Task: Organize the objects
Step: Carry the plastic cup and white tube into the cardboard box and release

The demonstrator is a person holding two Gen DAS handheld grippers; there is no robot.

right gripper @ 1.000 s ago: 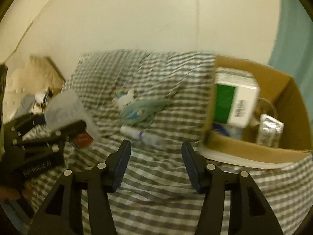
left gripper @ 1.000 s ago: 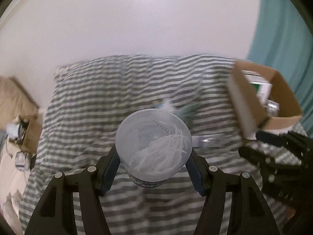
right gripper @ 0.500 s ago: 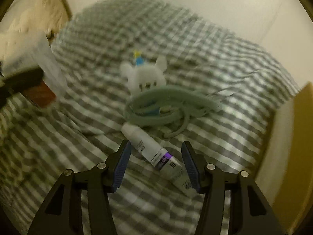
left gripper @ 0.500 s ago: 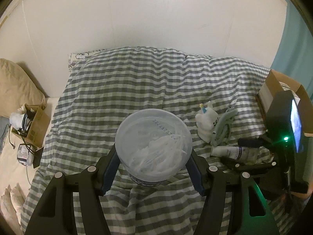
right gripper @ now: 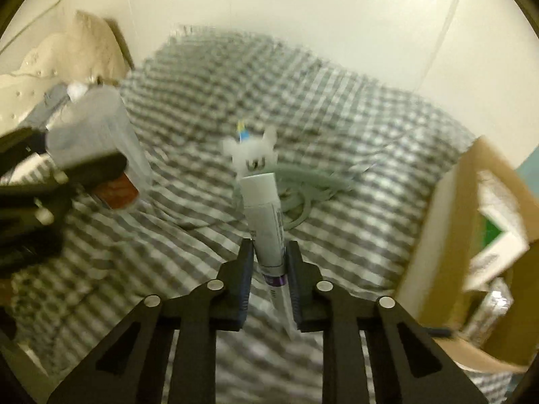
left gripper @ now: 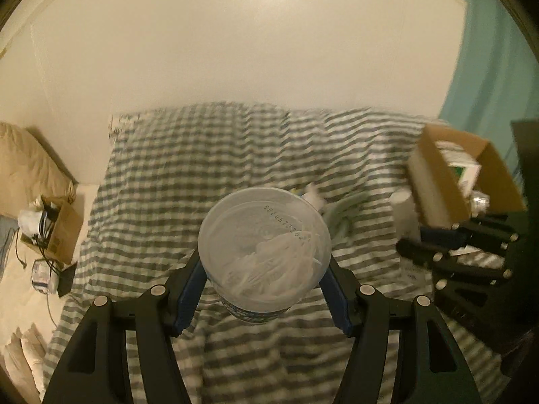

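Above the striped bed (right gripper: 353, 141), the right gripper (right gripper: 268, 271) is pinching a white tube (right gripper: 264, 215) and the left gripper (left gripper: 264, 289) is clamping a clear tub (left gripper: 264, 249), apparently for the cardboard box (right gripper: 434, 235) nearby.

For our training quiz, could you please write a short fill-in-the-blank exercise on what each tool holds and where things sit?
1. The left tool is shut on a lidded plastic ____.
2. The right tool grips a white ____.
3. The green-and-white carton sits inside the cardboard ____.
4. The coiled cable lies on the striped ____.

Missing words: tub; tube; box; blanket
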